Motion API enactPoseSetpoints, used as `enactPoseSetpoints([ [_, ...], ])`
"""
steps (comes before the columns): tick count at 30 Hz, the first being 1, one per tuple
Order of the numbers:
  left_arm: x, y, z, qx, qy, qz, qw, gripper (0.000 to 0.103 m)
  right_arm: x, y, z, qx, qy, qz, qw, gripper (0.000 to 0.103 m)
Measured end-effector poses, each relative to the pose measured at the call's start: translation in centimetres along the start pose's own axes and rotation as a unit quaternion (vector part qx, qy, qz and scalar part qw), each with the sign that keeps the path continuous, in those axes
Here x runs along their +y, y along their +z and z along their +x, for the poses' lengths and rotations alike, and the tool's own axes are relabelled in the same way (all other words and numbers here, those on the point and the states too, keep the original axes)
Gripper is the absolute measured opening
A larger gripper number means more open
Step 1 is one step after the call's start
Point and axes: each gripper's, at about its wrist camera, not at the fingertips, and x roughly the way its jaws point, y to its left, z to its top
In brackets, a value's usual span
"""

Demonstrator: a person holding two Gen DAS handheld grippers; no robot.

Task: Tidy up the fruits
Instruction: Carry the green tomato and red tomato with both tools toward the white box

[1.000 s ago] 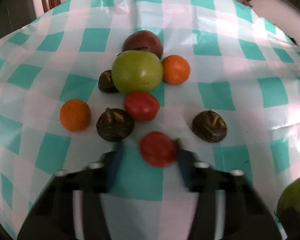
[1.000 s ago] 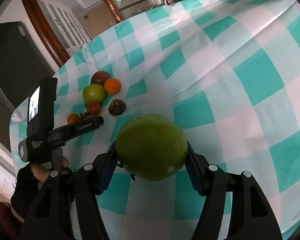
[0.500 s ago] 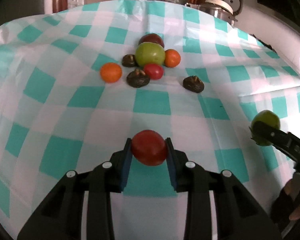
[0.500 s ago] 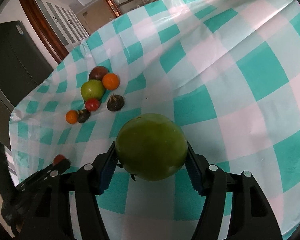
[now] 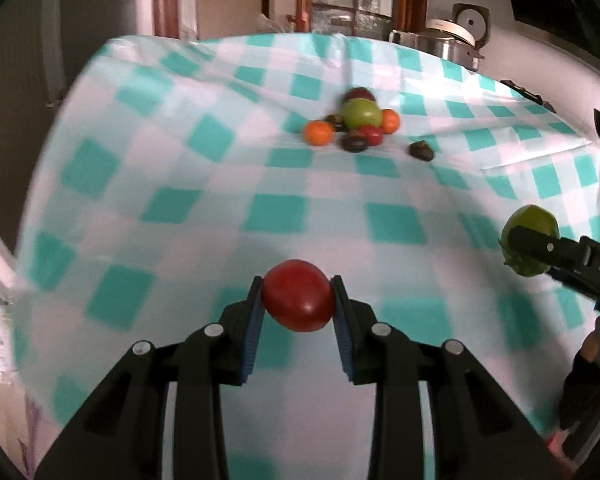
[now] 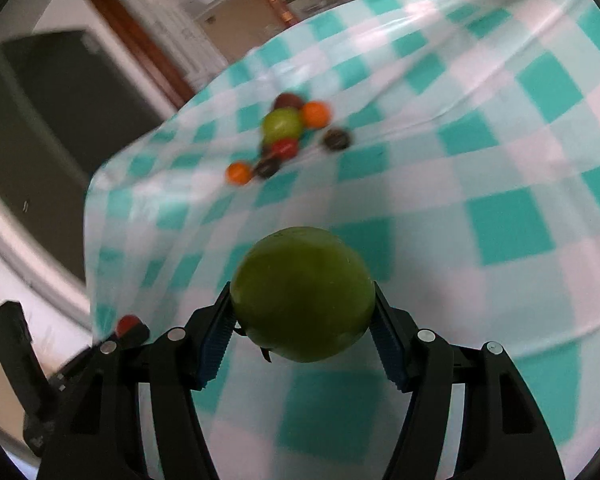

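My left gripper [image 5: 297, 298] is shut on a red tomato [image 5: 298, 280] and holds it above the near part of the teal-and-white checked tablecloth [image 5: 172, 208]. A large green fruit [image 6: 304, 276] sits clamped in my right gripper [image 6: 303, 304]. In the left wrist view that green fruit [image 5: 531, 224] shows at the right edge. The red tomato [image 6: 127, 323] appears at the lower left of the right wrist view. Far back lies a pile with a green fruit [image 5: 360, 114], two orange fruits [image 5: 319, 133], another red tomato [image 5: 371, 135] and dark brown ones [image 5: 421, 150].
A rice cooker [image 5: 458, 30] and a metal pot [image 5: 432, 44] stand beyond the table's far right corner. A dark cabinet [image 6: 40, 120] is past the table's left edge [image 6: 90, 240]. A gloved hand [image 5: 588, 384] holds the right tool.
Both grippers have drawn back from the fruit pile toward the table's near side, each keeping its fruit. The pile now looks smaller and farther away.
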Motion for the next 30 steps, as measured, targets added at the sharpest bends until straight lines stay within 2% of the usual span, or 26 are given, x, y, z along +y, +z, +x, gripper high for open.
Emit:
enactPoseSetpoints([
  [4,3.7,-2.7,-2.6,-0.015,0.033,-0.007,0.9993,0.033,5.0,-2.1,0.7,0.029,0.037,-0.054,0.997,0.063],
  [8,7.8,-5.2,-5.3,-0.025,0.059,-0.030,0.9975,0.033,10.5,-4.7,1.5,0.056,0.064,-0.126,0.988,0.063],
  [14,13.9,-10.0,-8.6,-0.026,0.106,-0.067,0.9917,0.033,17.2,-8.7,2.1,0.093,0.105,-0.215,0.966,0.063],
  [17,16.8,-12.7,-9.5,-0.012,0.134,-0.089,0.9870,0.034,20.6,-10.9,2.0,0.106,0.126,-0.266,0.950,0.063],
  [22,20.9,-17.2,-9.6,0.024,0.169,-0.114,0.9786,0.034,26.0,-15.5,2.5,0.145,0.163,-0.344,0.913,0.063],
  [25,22.4,-19.2,-8.7,0.055,0.185,-0.114,0.9746,0.034,28.7,-19.0,3.4,0.180,0.175,-0.397,0.883,0.063],
  [30,24.8,-22.6,-5.8,0.135,0.196,-0.114,0.9647,0.034,30.9,-24.5,7.6,0.246,0.140,-0.477,0.832,0.063],
])
